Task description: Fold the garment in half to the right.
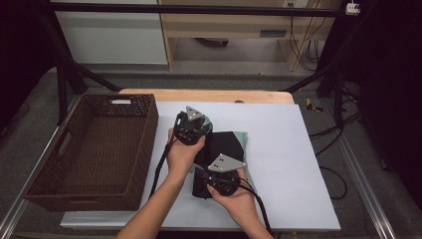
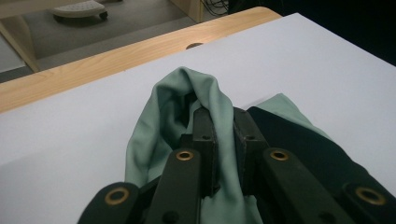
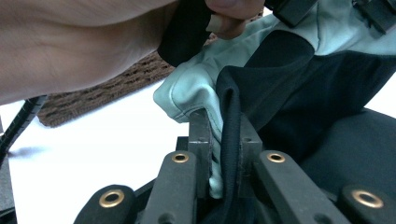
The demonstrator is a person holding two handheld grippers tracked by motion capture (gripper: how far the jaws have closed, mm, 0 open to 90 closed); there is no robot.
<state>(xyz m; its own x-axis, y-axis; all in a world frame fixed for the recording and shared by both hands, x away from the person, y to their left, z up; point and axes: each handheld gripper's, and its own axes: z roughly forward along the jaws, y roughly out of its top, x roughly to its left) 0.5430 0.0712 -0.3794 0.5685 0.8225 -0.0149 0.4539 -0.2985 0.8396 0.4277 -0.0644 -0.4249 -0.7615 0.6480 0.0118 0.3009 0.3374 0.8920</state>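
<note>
A black and pale green garment (image 1: 226,147) lies folded on the white table cover (image 1: 278,149). My left gripper (image 1: 195,130) pinches a fold of the green cloth (image 2: 177,116) at the garment's far left corner, and its jaws press on the fabric (image 2: 223,140). My right gripper (image 1: 211,175) sits at the garment's near left side. Its jaws clamp a green and black edge (image 3: 224,140). In the right gripper view, the person's left hand (image 3: 84,46) fills the upper left.
A brown wicker basket (image 1: 94,149) stands on the left of the table, close to the garment. The wooden table edge (image 1: 209,95) runs along the back. Black frame legs and cables stand behind and to the right.
</note>
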